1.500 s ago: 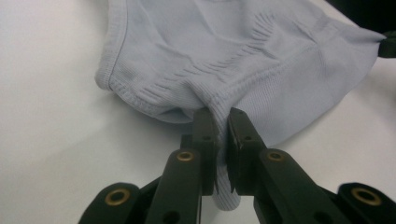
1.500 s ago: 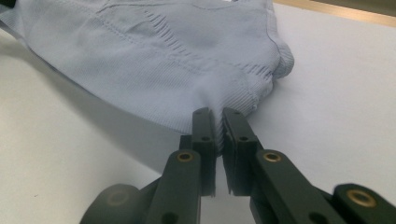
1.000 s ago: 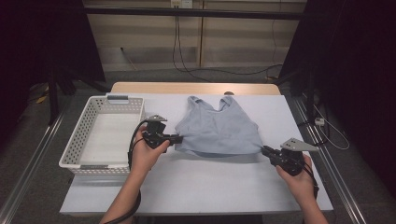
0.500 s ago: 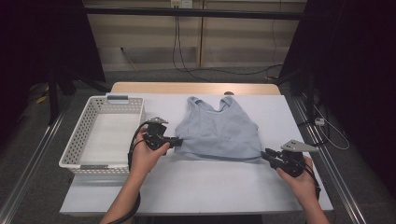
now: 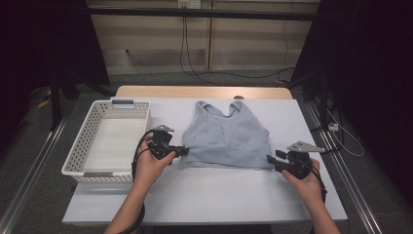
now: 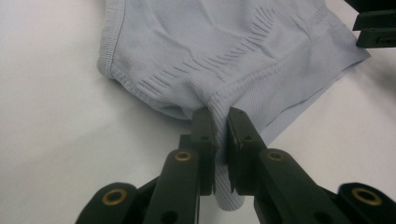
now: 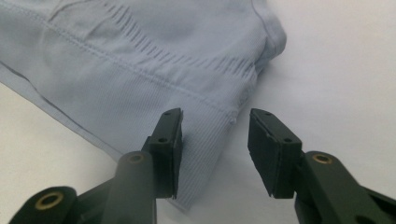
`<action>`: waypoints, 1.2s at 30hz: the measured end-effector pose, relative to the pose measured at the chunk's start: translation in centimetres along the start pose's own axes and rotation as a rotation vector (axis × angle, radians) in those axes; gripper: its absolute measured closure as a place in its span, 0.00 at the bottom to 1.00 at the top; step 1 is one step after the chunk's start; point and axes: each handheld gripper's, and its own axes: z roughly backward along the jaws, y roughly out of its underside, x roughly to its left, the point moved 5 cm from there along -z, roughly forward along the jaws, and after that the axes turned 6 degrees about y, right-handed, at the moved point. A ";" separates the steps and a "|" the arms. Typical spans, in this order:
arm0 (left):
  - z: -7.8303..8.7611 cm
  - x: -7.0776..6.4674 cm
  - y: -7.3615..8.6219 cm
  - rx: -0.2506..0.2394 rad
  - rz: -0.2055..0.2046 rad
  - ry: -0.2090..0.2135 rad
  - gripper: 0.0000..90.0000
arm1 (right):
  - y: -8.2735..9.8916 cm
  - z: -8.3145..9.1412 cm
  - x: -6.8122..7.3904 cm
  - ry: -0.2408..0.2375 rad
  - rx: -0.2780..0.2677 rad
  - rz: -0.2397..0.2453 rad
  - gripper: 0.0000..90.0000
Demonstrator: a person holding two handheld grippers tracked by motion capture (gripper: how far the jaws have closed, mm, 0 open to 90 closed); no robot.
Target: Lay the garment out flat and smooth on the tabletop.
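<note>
Ribbed pale-blue fabric is pinched between the jaws of the left gripper [image 6: 219,116], which press together on the bottom hem corner of a light blue tank top [image 5: 226,136]; a fold of the hem bulges out below the pads in the left gripper view. The right gripper [image 7: 215,126] has just been opening: its jaws stand apart with the opposite hem corner lying between them, the pads no longer pressing on the cloth.

Seen from above, the left gripper [image 5: 182,151] sits at the garment's lower left corner and the right gripper [image 5: 270,160] at its lower right, each in one hand of the person, whose forearms come in from the near edge. The tank top lies flat in the middle of the white table [image 5: 209,190], straps pointing away from the person. A white plastic basket [image 5: 78,153] stands just left of the left gripper, apart from the garment.
</note>
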 end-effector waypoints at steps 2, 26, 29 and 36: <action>-0.1 0.0 0.1 0.009 0.000 -0.004 0.92 | 0.2 -0.3 0.2 -0.007 0.011 0.006 0.63; -0.1 -0.3 0.3 0.032 0.013 0.008 0.92 | 0.1 0.6 0.4 -0.038 0.020 0.015 0.96; 0.0 -0.5 0.5 0.040 0.017 0.010 0.92 | 0.1 1.1 0.4 -0.045 0.017 0.019 0.96; 0.4 -1.2 0.8 0.052 0.004 0.012 0.92 | 0.3 1.6 0.7 -0.055 0.030 0.027 0.96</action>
